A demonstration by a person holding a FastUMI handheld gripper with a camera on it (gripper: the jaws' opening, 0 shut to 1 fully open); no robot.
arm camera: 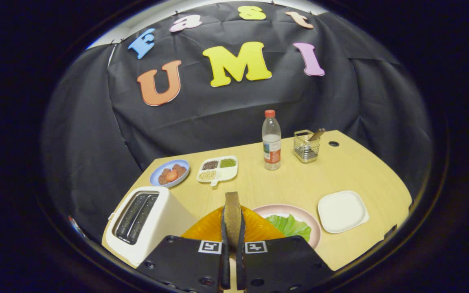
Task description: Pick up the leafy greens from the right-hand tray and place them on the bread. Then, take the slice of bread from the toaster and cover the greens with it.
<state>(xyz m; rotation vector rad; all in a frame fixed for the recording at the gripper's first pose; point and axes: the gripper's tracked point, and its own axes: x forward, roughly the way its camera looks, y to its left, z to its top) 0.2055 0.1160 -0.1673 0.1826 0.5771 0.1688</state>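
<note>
Slice of bread [232, 213] held upright in my gripper [232, 244], above the table's plates.

Both fingers are clenched on the brown slice, gripping its two flat faces, edge toward me. I judge it light, stiff but crumbly, so a gentle squeeze low on the faces suits it. Just beyond the fingers lies an orange plate [259, 228]; beside it, a pink plate [299, 211] carries the leafy greens [289, 226], soft and floppy. The white toaster [149, 221] stands left of the fingers, slots apparently empty.
</note>
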